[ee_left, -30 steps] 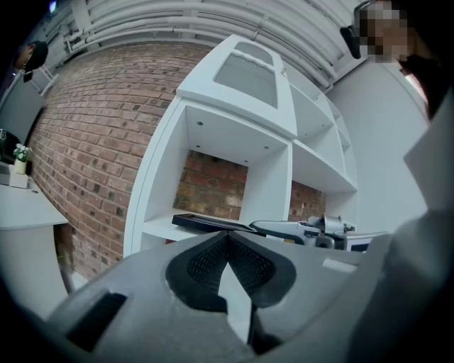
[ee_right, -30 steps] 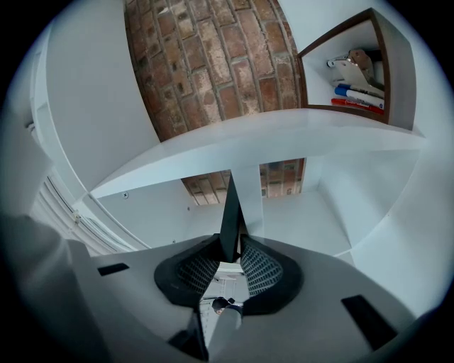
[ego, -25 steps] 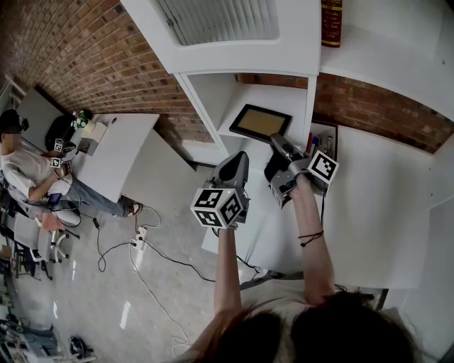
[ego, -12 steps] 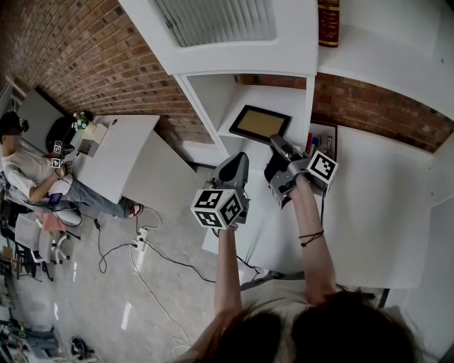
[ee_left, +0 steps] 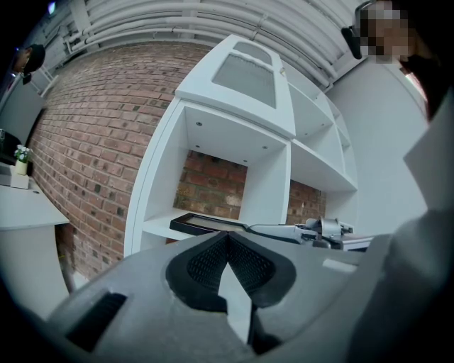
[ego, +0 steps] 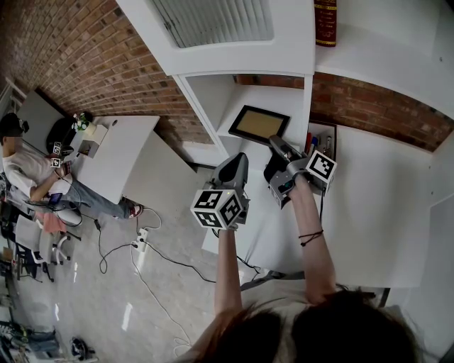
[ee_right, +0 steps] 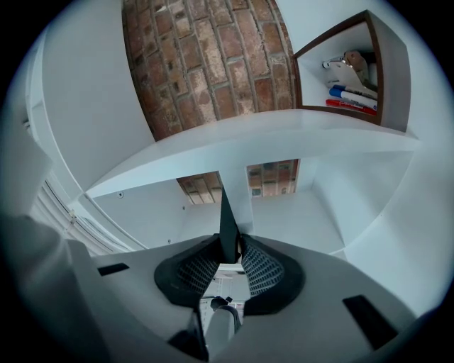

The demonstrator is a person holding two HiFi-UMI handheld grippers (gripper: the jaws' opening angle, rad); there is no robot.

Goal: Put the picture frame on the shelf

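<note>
The picture frame [ego: 259, 123], black-rimmed with a tan middle, lies flat on a white shelf [ego: 234, 127] of the white shelving unit. My right gripper [ego: 277, 144] is shut on the frame's near edge; in the right gripper view the picture frame [ee_right: 228, 220] shows as a thin dark blade pinched between the pads. My left gripper [ego: 239, 159] hangs below the shelf, jaws closed on nothing. In the left gripper view the picture frame [ee_left: 204, 223] rests on the shelf beyond my left gripper [ee_left: 227, 241], and the right gripper [ee_left: 312, 230] reaches it from the right.
A red book [ego: 326, 21] stands on an upper shelf. A small dark box with markers [ego: 323, 140] sits right of the upright divider [ego: 307, 120]. A brick wall [ego: 85, 57] backs the unit. A white table [ego: 117, 152], a seated person [ego: 32, 177] and floor cables [ego: 142, 241] lie left.
</note>
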